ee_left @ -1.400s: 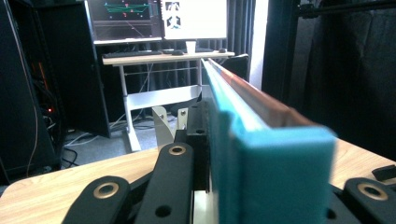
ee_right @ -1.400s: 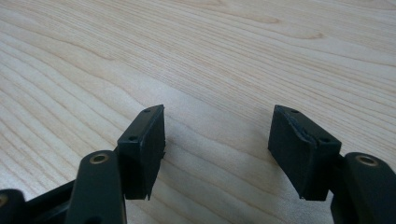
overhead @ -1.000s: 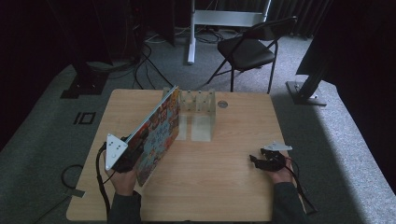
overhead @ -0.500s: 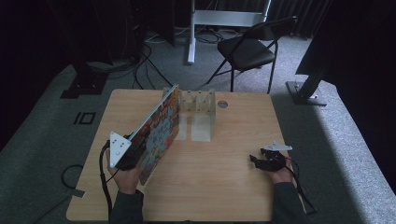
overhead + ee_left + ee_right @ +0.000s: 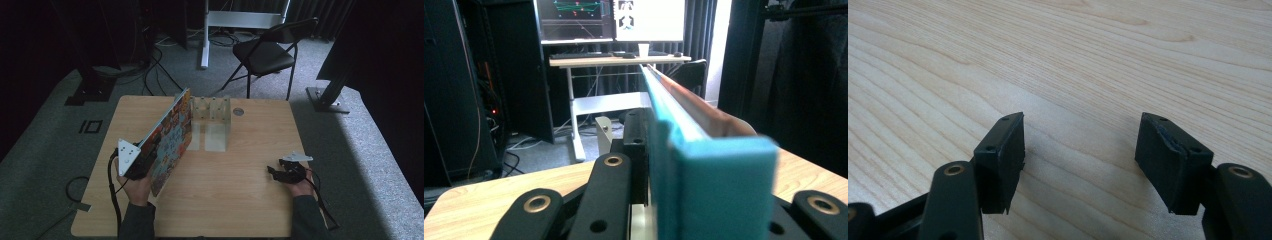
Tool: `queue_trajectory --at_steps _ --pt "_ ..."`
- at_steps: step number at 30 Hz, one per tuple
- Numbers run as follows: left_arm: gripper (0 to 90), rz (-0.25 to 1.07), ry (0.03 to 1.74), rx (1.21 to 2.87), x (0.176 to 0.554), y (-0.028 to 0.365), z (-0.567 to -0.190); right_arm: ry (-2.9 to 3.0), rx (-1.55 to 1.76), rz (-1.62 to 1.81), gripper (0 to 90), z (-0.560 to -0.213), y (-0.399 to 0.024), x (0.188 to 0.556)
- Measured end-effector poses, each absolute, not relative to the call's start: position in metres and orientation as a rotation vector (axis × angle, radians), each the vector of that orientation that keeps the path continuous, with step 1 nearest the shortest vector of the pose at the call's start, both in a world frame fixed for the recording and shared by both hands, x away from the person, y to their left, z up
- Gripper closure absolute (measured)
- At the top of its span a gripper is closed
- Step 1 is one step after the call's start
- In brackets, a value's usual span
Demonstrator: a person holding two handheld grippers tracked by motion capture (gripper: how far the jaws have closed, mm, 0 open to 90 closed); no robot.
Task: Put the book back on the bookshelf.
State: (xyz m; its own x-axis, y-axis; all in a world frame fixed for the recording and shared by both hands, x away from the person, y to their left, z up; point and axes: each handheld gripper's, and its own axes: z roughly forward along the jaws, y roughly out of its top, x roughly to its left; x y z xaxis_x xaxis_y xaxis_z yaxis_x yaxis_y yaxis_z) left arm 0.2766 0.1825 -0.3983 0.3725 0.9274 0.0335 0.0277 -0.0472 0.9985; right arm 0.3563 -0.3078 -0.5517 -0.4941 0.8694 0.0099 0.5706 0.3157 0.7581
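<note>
The left gripper (image 5: 142, 162) has its jaws clamped on the colourful book (image 5: 170, 135), tilted above the table (image 5: 240, 190) short of the clear rack (image 5: 212, 112), not yet slotted, while the right gripper (image 5: 280, 172) rests empty, jaws apart.

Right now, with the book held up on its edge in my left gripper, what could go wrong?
1. The left gripper pinches the book only at its near corner, so the long tilted cover could droop or twist out of the jaws.
2. The book's far end is close to the clear rack; pushing forward might knock it.
3. The right gripper rests open on the table, away from the book, so it cannot steady a slip.
</note>
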Motion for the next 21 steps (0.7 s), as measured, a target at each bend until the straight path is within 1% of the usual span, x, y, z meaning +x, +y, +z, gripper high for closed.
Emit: queue_trajectory --at_steps 21 --pt "80.0 0.943 0.942 1.408 0.2828 0.1791 -0.3988 2.185 1.281 1.013 36.0 -0.5518 -0.308 0.3565"
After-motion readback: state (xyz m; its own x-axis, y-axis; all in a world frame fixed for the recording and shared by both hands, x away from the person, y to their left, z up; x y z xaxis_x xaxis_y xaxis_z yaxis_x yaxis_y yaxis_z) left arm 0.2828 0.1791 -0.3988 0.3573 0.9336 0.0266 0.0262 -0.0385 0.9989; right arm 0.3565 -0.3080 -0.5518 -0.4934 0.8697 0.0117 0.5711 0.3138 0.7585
